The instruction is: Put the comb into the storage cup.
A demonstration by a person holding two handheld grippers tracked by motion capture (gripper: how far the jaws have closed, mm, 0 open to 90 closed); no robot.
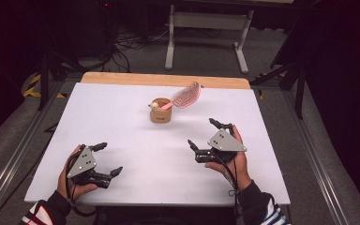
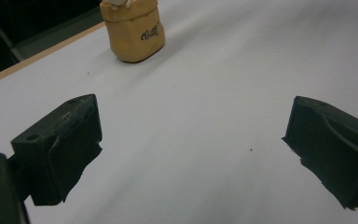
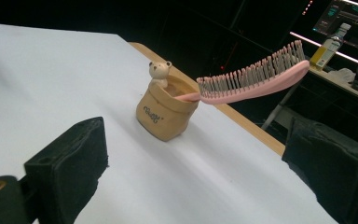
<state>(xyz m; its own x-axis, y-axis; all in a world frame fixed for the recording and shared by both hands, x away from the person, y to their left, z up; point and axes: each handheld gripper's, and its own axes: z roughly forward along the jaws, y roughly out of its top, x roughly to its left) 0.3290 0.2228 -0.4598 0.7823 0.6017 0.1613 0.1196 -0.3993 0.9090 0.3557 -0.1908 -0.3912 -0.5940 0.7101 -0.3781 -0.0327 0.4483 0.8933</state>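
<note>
While both grippers sit near the table's near edge with nothing in them, I'd read this as the approach step, not yet begun. Left gripper (image 1: pixel 104 159) by the near-left corner, jaws spread wide, empty; right gripper (image 1: pixel 203 133) right of centre, jaws likewise wide apart, empty, aimed toward the holder. Bare white tabletop (image 1: pixel 122 122) lies between them and the target, so the reach has open room. Small tan pot-shaped holder with a tiny bear figure on its rim (image 3: pixel 167 114) stands past the middle, toward the far edge. Pink plastic hairbrush (image 3: pixel 256 77) has its handle in the holder, bristle head leaning out over the far-right side (close to the wooden far edge). Next move likely: right gripper closes on the brush head or neck; holder looks light and may tip, left could steady it.
</note>
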